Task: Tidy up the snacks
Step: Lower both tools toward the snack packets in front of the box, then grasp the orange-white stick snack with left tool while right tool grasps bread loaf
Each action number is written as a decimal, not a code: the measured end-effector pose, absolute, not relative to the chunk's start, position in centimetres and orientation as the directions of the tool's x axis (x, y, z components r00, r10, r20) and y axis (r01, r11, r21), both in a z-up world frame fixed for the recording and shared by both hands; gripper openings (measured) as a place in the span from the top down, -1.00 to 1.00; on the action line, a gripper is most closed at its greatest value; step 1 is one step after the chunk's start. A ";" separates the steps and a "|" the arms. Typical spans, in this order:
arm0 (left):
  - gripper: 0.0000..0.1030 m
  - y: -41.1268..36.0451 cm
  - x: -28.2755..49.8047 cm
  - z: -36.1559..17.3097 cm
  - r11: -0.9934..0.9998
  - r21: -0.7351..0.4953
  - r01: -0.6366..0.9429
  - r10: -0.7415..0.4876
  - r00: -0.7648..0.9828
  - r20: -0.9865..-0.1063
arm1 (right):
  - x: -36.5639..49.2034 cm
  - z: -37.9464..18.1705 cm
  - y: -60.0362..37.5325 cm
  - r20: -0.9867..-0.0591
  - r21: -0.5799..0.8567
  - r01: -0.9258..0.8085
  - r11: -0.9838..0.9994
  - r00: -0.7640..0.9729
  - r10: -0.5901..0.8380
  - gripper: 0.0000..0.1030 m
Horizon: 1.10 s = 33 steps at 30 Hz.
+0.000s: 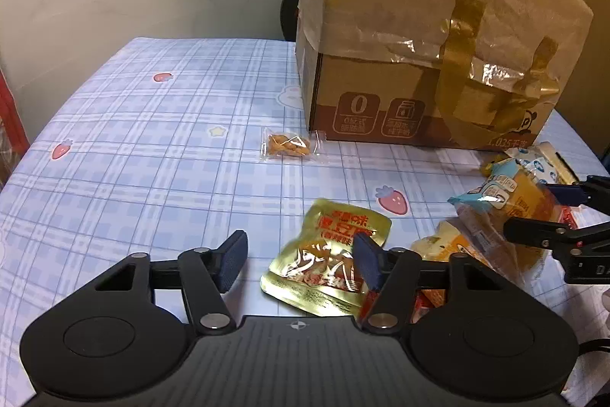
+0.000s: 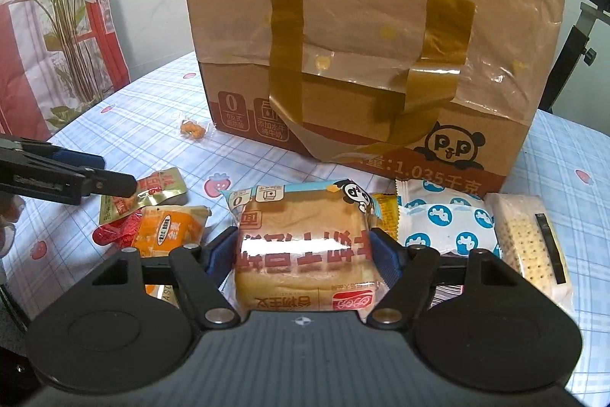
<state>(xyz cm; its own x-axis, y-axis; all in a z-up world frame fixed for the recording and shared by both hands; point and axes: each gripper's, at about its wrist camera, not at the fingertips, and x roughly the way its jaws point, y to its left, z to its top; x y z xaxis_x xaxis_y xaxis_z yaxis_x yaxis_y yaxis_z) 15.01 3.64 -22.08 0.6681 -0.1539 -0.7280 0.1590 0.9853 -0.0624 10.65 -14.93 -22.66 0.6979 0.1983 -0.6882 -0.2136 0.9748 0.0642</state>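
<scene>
My right gripper (image 2: 303, 254) is shut on a packet of sliced bread (image 2: 305, 246), its pads on both sides; the packet also shows in the left wrist view (image 1: 514, 212). My left gripper (image 1: 301, 260) is open over a gold snack pouch (image 1: 328, 254) on the table; its right finger overlaps the pouch. That pouch also lies at the left in the right wrist view (image 2: 152, 195). Orange (image 2: 167, 227) and red (image 2: 114, 235) packets lie beside it. A white-and-blue packet (image 2: 442, 220) and a cracker pack (image 2: 530, 246) lie to the right.
A tall cardboard box (image 2: 366, 37) wrapped in plastic and brown tape stands at the back of the table (image 1: 152, 147), which has a blue plaid cloth. A small clear bag of orange snacks (image 1: 289, 144) lies by the box's left corner. A plant (image 2: 65, 6) stands far left.
</scene>
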 end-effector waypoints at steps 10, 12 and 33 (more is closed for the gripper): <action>-0.28 3.6 16.0 -22.7 0.972 -0.077 0.222 -0.206 0.651 -0.730 | 10.6 -22.7 -14.9 -0.688 0.064 -0.216 0.974 0.698 0.200 -0.44; -0.29 3.5 16.1 -22.7 0.971 -0.073 0.230 -0.209 0.649 -0.731 | 10.6 -22.7 -15.0 -0.688 0.064 -0.217 0.974 0.698 0.201 -0.44; -0.40 4.5 14.7 -21.2 0.961 -0.223 0.164 -0.275 0.645 -0.713 | 10.4 -22.7 -15.0 -0.685 0.070 -0.220 0.973 0.698 0.207 -0.45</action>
<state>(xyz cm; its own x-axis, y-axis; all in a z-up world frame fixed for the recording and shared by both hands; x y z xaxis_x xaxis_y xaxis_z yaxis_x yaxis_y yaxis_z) 14.71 4.51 -21.25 0.6450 -0.2753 -0.7129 0.1639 0.9610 -0.2229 10.43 -15.02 -22.67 0.6981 0.2070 -0.6854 -0.2197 0.9730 0.0702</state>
